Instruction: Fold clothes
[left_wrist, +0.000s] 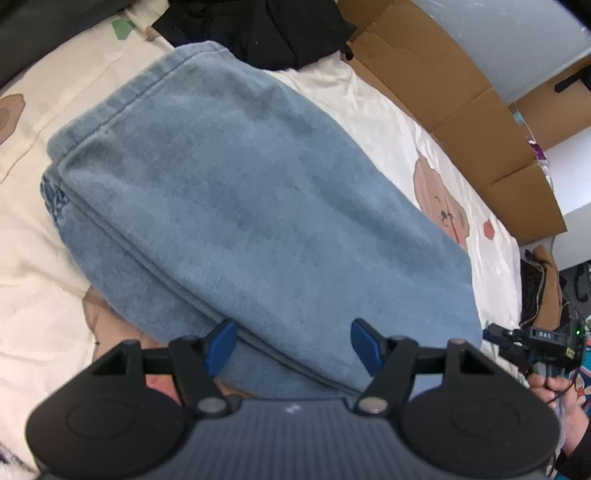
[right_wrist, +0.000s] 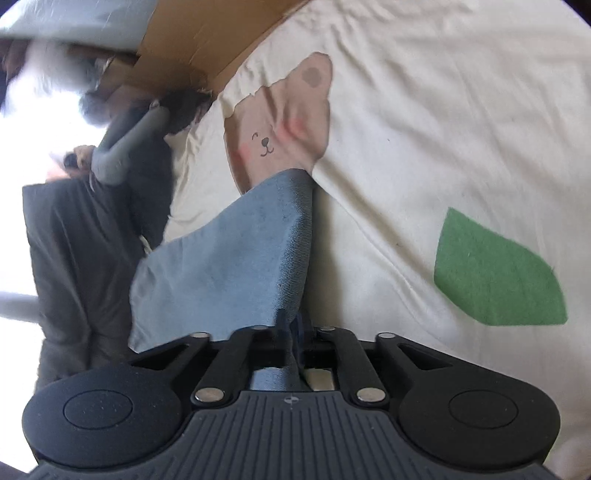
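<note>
The left wrist view showed what the right one did not: the whole folded blue garment (left_wrist: 236, 206) lying flat on the cream bed cover (left_wrist: 373, 107), with a black garment (left_wrist: 266, 29) beyond its far hem and brown cardboard (left_wrist: 461, 92) along the bed's far side. The left gripper (left_wrist: 291, 345) hung over the garment's near edge, its blue fingers (left_wrist: 221, 345) spread wide with nothing between them. At that view's right edge the right gripper (left_wrist: 532, 341) sat by the garment's near corner. The right wrist view showed only a raised corner of the same garment (right_wrist: 236, 258), running back between the fingers of the right gripper (right_wrist: 293, 328), which stood narrowly apart; whether they pinched the cloth could not be told. Beyond lay a printed bear (right_wrist: 280, 125) and a green leaf (right_wrist: 495, 273).
</note>
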